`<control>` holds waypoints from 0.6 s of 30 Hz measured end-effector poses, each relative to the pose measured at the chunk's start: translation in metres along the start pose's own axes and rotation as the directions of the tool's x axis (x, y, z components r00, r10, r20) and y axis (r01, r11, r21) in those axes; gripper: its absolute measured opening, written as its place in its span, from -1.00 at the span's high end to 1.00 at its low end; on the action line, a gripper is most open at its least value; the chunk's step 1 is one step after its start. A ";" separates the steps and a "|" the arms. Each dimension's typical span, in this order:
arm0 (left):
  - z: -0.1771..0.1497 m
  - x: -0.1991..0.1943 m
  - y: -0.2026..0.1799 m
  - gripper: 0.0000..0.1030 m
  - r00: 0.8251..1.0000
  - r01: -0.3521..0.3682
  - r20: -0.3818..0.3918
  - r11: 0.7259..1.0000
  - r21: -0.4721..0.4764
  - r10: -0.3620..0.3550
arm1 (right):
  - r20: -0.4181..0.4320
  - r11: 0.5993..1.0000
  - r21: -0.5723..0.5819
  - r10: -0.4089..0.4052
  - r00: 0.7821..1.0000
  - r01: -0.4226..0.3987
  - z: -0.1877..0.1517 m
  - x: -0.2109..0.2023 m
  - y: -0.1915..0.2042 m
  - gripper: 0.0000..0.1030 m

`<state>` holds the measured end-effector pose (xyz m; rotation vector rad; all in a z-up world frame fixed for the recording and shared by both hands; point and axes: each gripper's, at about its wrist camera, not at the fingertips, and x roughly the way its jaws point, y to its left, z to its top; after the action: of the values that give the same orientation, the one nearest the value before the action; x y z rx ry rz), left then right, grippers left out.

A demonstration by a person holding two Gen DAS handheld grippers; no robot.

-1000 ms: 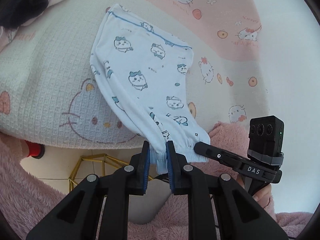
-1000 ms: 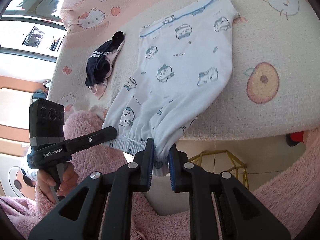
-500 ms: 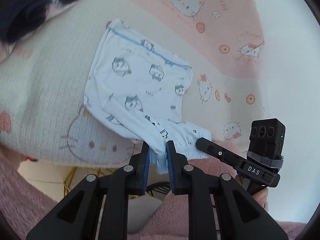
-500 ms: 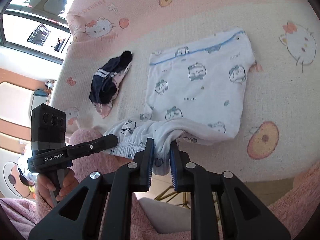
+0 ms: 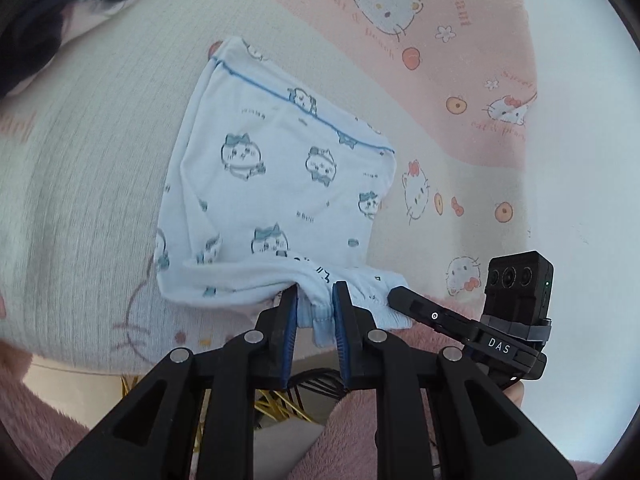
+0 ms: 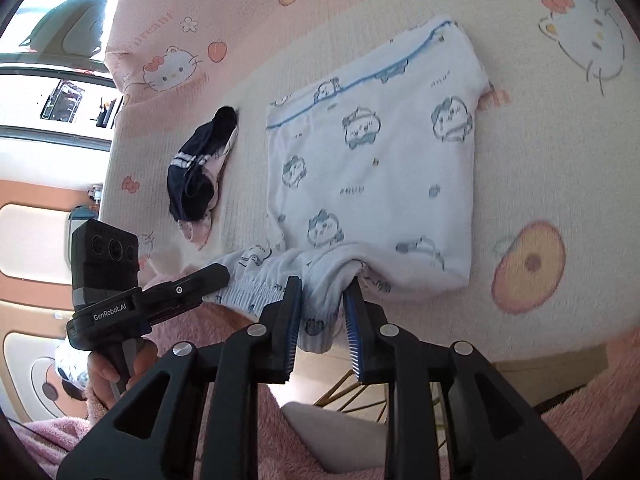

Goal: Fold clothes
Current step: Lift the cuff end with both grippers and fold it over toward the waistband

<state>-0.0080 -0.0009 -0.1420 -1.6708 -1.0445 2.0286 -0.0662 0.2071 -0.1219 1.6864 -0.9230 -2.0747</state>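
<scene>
Item: printed pants (image 5: 280,184), flat on the bedspread (image 5: 80,160), cuffs doubled over at six o'clock to halve them. We keep the left gripper (image 5: 314,312) clenched on the cuff; our right gripper (image 6: 322,312) is opening, cloth between its jaws. Dark garment (image 6: 198,176) at nine o'clock.

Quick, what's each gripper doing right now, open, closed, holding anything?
Left gripper: closed on the cuff end of the light blue pants.
Right gripper: jaws opening, the pants' cuff fabric between them, right pad already off the cloth.
</scene>
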 end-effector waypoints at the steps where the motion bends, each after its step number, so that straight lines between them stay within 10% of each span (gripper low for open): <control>1: 0.010 0.007 -0.002 0.62 1.000 0.003 -0.010 1.000 0.008 -0.003 | 0.010 1.000 0.004 -0.020 1.000 0.020 0.013 0.004 0.000 0.49; 4: 0.031 0.011 -0.003 0.26 1.000 0.018 -0.022 0.999 0.027 -0.018 | 0.046 0.994 -0.010 -0.109 0.993 0.109 0.045 0.011 -0.003 0.26; 11: 0.062 -0.002 0.041 0.22 0.988 0.153 0.000 0.985 -0.079 -0.154 | 0.164 0.957 -0.201 -0.177 0.970 0.209 0.042 -0.007 0.028 0.07; 14: 0.073 0.010 0.060 0.22 0.968 0.234 -0.054 0.960 -0.154 -0.245 | 0.085 0.925 -0.337 -0.155 0.984 0.175 0.040 0.021 0.051 0.06; 18: 0.073 0.034 0.050 0.22 0.967 0.139 -0.218 0.990 0.009 -0.133 | 0.089 0.831 -0.436 -0.341 0.936 0.345 0.044 0.065 0.059 0.09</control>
<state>-0.0760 -0.0378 -0.1967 -1.7126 -1.0242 1.7221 -0.1334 0.1365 -0.1279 1.6722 -0.1086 -2.2868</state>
